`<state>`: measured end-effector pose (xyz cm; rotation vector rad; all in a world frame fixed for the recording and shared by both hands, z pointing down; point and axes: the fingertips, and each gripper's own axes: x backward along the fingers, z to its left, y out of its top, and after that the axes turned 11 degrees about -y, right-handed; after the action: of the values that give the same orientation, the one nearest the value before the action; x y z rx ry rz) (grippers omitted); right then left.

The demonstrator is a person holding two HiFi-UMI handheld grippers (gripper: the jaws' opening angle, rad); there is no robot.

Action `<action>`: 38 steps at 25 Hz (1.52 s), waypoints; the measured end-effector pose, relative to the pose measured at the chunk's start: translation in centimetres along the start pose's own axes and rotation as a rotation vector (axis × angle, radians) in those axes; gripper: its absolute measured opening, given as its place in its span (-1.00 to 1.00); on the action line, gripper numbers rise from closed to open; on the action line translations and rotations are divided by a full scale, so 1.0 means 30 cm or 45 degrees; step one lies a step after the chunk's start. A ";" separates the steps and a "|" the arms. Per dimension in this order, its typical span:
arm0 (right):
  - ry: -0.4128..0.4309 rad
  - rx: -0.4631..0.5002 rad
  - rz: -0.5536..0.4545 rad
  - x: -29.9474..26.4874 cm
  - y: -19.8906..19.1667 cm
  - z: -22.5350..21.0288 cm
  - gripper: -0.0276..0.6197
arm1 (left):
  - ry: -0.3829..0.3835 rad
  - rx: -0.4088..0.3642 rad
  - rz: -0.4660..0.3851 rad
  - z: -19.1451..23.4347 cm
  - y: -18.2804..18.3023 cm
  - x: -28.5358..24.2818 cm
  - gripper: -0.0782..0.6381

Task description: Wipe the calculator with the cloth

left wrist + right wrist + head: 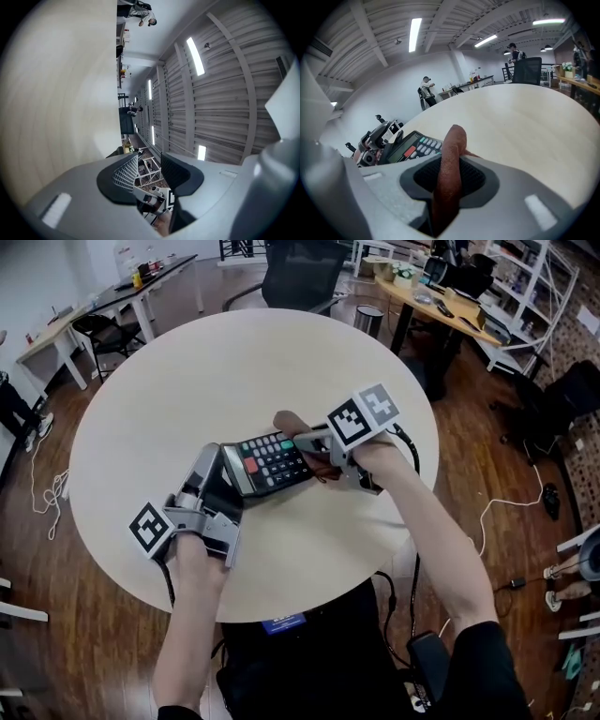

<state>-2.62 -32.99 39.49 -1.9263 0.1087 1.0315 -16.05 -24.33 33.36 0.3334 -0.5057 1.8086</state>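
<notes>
While the person's two forearms reach in over the near edge of the round bench (178, 381), the left gripper (210, 468) sits nearest, on the near left. Its fingers stand about half apart, closed on the display end of the calculator (272, 463). The calculator lies near the middle of the bench, with its display end towards the left gripper and its keys to the right. At the right end of the keypad, the right gripper (302, 442) has its fingers clamped tight on a rolled brown cloth (449, 159). The cloth pokes out past the fingertips, over the far right corner of the keys. Whether it touches them cannot be told. Beyond the bench's far edge stands a dark office chair (300, 273), with a wooden desk (441, 306) to the far right.
</notes>
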 end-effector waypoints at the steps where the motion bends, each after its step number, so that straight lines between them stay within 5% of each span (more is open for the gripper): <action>1: 0.003 -0.006 0.001 0.009 -0.007 -0.003 -0.61 | 0.003 -0.003 -0.001 0.000 -0.002 0.001 -0.37; 13: 0.163 0.210 0.122 0.246 -0.277 0.154 -0.61 | 0.000 -0.010 -0.006 -0.013 -0.004 0.001 -0.37; 18: -0.095 0.289 -0.080 0.201 -0.064 0.044 -0.61 | -0.011 -0.001 -0.020 -0.019 -0.001 -0.001 -0.37; 21: -0.218 0.281 -0.061 0.099 0.004 -0.026 -0.61 | -0.008 0.009 -0.018 -0.014 -0.005 0.003 -0.37; 28: -0.018 0.329 0.047 0.159 -0.175 0.091 -0.61 | -0.003 -0.018 -0.001 -0.010 -0.010 0.003 -0.37; 32: 0.153 0.355 -0.015 0.292 -0.330 0.182 -0.61 | 0.004 -0.048 0.031 -0.004 -0.042 0.021 -0.37; 38: 0.053 0.322 -0.118 0.339 -0.346 0.158 -0.61 | -0.011 -0.221 0.225 -0.064 -0.013 0.053 -0.37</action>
<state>5.73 -20.24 38.40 -1.7074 0.1641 0.8728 -16.09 -21.94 32.50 0.1814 -0.7116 1.9179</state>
